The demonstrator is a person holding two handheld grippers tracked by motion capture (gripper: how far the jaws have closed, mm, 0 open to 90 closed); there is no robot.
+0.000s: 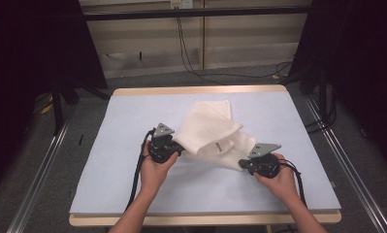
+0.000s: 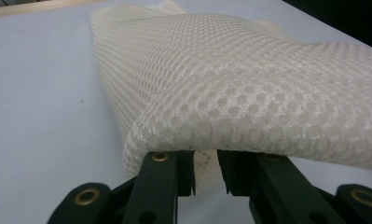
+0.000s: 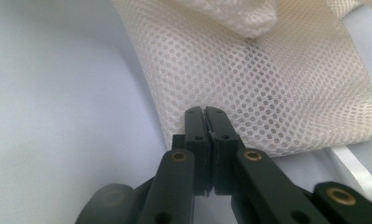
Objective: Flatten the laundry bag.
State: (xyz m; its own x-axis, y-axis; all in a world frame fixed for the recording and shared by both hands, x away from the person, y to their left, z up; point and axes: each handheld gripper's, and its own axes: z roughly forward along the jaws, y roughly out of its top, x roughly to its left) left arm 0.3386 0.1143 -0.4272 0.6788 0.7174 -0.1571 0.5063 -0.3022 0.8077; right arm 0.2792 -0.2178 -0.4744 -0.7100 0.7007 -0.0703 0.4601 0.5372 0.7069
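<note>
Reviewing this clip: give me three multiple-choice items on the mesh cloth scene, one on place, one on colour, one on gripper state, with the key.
1. Where does the white mesh cloth lie?
A. on the pale blue mat
B. on the floor
C. on a chair

2. What colour are the jaws of both grippers?
A. red
B. black
C. yellow

3. How does the right gripper stand?
A. wide open above the cloth
B. shut on nothing
C. shut on the cloth's edge

Key:
1 A, the high view shows the cloth on the mat between both hands.
2 B, both gripper views show black jaws.
3 C, the right gripper view shows its jaws pressed together with mesh pinched between them.
</note>
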